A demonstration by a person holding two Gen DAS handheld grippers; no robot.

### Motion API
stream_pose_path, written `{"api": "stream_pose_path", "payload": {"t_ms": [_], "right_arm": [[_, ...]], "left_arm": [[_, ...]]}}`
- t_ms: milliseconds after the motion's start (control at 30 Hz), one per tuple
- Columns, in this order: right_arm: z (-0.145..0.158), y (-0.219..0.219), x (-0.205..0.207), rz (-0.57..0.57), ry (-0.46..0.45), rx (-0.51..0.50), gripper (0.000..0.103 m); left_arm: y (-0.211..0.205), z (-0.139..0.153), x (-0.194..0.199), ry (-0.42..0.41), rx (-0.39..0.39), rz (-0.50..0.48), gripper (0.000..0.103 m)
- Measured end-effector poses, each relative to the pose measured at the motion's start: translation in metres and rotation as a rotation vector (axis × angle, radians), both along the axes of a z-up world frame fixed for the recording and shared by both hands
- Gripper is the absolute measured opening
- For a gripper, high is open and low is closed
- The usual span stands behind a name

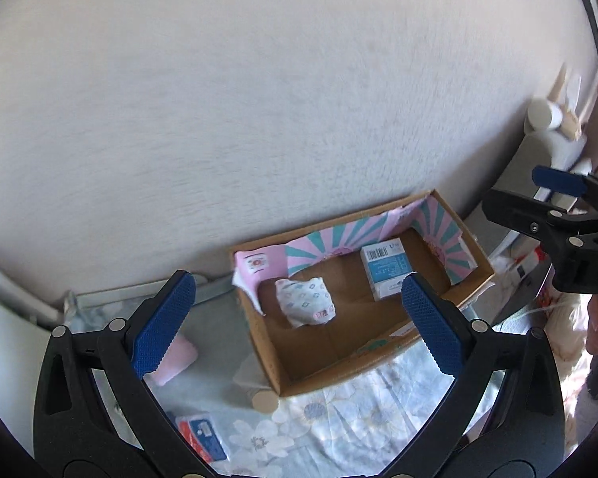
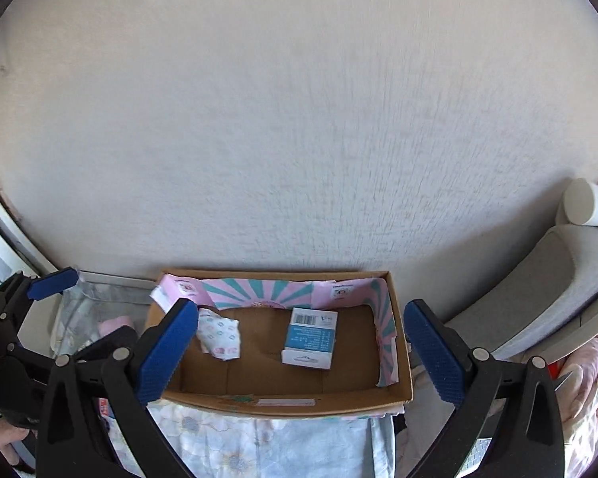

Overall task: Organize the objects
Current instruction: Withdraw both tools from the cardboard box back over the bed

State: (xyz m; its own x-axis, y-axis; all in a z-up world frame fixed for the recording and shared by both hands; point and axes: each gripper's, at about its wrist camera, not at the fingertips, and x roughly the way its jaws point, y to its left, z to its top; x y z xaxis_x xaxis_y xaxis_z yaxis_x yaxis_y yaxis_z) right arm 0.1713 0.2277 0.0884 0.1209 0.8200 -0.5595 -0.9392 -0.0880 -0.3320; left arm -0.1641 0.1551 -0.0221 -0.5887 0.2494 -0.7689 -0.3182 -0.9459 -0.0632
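An open cardboard box [image 1: 275, 362] [image 2: 287, 396] with pink and teal lining stands on a floral sheet against the wall. Inside lie a white patterned packet [image 1: 305, 300] [image 2: 219, 332] and a blue and white carton [image 1: 384, 269] [image 2: 309, 338]. My left gripper [image 1: 295, 326] is open and empty above the box's near left side. My right gripper [image 2: 299, 352] is open and empty above the box; it also shows in the left wrist view [image 1: 554, 191]. On the sheet left of the box lie a pink pack [image 1: 175, 360], a roll [image 1: 259, 392] and a red and blue pack [image 1: 201, 436].
A plain white wall [image 1: 259, 99] rises right behind the box. A grey chair [image 2: 538, 298] with a white cylinder [image 2: 588, 203] stands to the right. Pink bedding [image 2: 586, 378] lies at the far right. The left gripper [image 2: 40, 286] shows at the right wrist view's left edge.
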Motion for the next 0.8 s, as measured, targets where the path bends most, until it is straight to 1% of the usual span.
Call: {"api": "stream_pose_path", "payload": {"t_ms": [200,400,500,633,800], "right_arm": [[0.002,-0.042,-0.019,0.072,0.001,0.056,0.103],[-0.004,-0.075,-0.033,0.145,0.03,0.061,0.103],[-0.008,-0.088,-0.038,0.163,0.047,0.065,0.103],[-0.018,-0.112,-0.047,0.208,0.049,0.089,0.103],[-0.036,-0.135,-0.059,0.229,0.058,0.097,0.103]], "left_arm": [[-0.036,0.022,0.047,0.073,0.022,0.081,0.103],[-0.074,0.039,0.099,0.136,0.018,0.172,0.103],[-0.094,0.045,0.125,0.162,0.011,0.215,0.103],[-0.122,0.046,0.158,0.188,0.001,0.274,0.103],[-0.155,0.035,0.187,0.181,0.019,0.325,0.103]]}}
